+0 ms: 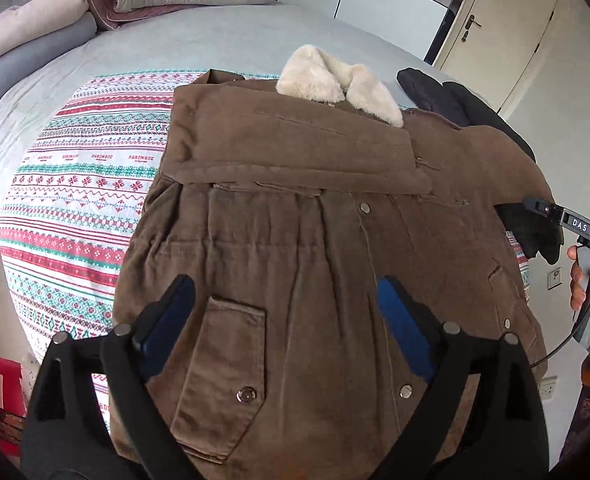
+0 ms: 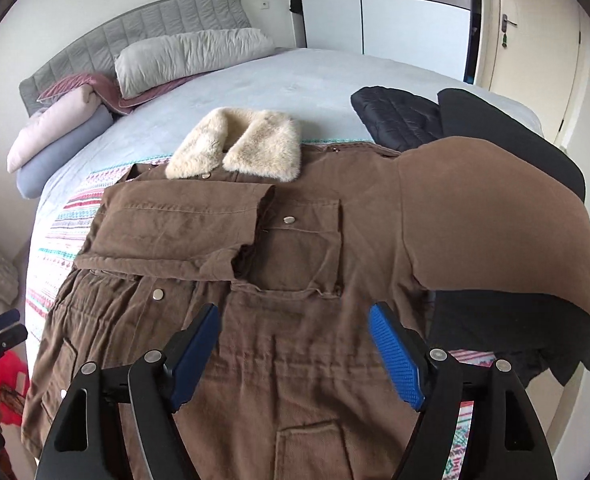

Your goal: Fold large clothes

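the brown coat (image 2: 295, 320) lies flat on the bed (image 2: 295, 76), fur collar (image 2: 235, 144) at twelve o'clock, one sleeve (image 2: 175, 232) folded across, the other (image 2: 495, 220) out at three o'clock. it looks thick, heavy and floppy; best pinched at a cuff or hem. left gripper (image 1: 287, 312) and right gripper (image 2: 295, 344) hover above it, jaws spread and empty.

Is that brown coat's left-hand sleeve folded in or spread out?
Folded in. The sleeve lies flat across the brown coat's chest, just below the fur collar.
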`<move>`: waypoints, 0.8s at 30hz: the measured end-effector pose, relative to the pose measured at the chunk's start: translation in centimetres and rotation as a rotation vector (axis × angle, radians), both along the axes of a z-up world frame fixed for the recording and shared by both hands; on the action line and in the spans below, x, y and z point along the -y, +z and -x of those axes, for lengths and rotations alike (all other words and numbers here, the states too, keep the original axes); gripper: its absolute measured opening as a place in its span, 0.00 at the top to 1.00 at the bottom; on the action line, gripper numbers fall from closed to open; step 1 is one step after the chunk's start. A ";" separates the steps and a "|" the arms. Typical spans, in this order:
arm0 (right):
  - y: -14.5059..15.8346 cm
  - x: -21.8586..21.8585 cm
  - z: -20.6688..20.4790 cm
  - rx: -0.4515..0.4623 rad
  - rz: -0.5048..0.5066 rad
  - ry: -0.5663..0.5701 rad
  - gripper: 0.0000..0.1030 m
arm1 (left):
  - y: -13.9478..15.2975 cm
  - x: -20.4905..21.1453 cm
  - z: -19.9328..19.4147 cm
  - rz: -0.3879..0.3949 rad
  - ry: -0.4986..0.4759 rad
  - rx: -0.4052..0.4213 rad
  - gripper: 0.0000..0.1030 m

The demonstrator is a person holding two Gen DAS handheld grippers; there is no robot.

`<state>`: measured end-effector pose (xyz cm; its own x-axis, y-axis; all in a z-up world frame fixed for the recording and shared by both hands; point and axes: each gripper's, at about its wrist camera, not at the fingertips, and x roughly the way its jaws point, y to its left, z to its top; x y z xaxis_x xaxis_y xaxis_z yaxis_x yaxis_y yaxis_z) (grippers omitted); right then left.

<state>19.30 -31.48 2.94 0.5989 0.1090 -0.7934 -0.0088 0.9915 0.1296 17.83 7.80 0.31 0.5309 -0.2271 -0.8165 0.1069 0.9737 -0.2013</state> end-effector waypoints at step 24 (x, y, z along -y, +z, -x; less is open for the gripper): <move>-2.6 27.6 2.2 -0.028 -0.471 -0.582 0.24 | -4.4 3.6 0.4 -0.007 -0.084 -0.119 0.09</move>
<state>17.12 -59.05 0.38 0.6437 0.1124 -0.7570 0.5100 0.6745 0.5338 17.42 4.16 -4.13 0.4093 -0.2610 -0.8743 0.1639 0.9636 -0.2110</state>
